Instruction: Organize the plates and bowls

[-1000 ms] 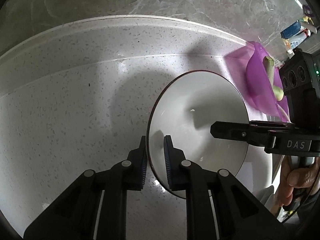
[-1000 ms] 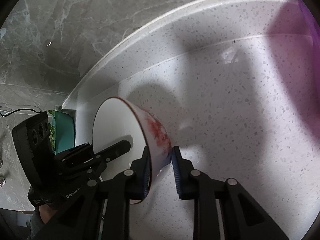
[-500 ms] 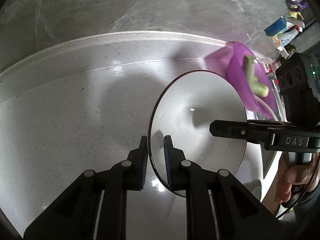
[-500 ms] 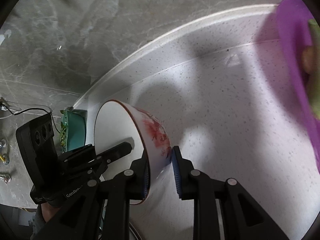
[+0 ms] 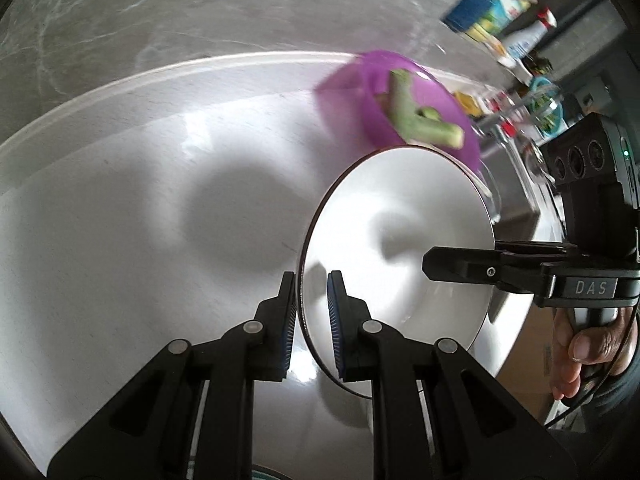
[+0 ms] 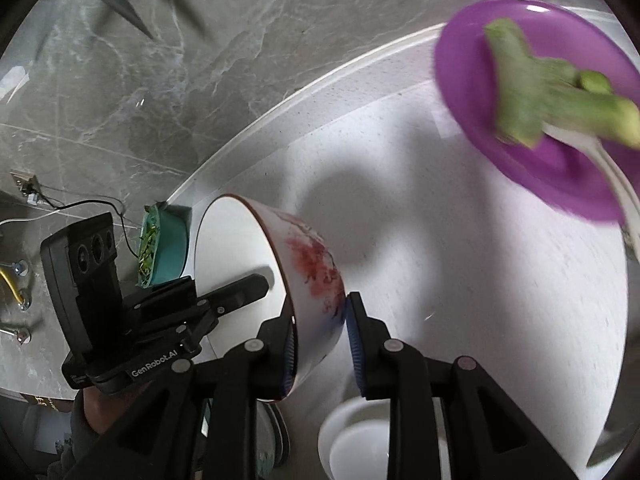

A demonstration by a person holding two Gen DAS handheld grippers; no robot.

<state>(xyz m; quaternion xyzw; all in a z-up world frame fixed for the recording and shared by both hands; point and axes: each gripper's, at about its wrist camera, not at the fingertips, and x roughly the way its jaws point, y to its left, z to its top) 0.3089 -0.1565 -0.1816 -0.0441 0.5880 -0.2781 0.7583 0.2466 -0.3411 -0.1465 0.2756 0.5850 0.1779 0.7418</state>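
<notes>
White, with red flowers outside, the bowl (image 6: pixel 256 280) is held tilted above the speckled counter (image 5: pixel 140 220), its rim clamped by the left gripper (image 5: pixel 312 320) and gripped by the right gripper (image 6: pixel 320 344), whose jaws have just been widening slightly.

White speckled counter (image 5: pixel 140 200), grey marble wall (image 6: pixel 200 60), bottles (image 5: pixel 500 20), cables (image 6: pixel 80 208)

Purple bowl (image 6: pixel 540 120) and the green vegetable pieces (image 6: pixel 552 92) in it are motion-blurred. Bottles and jars (image 5: pixel 508 36) at top right of left view: smeared, labels unreadable. White bowls (image 6: pixel 356 436) mostly hidden behind the right gripper's fingers (image 6: pixel 368 356), cut by frame bottom.
</notes>
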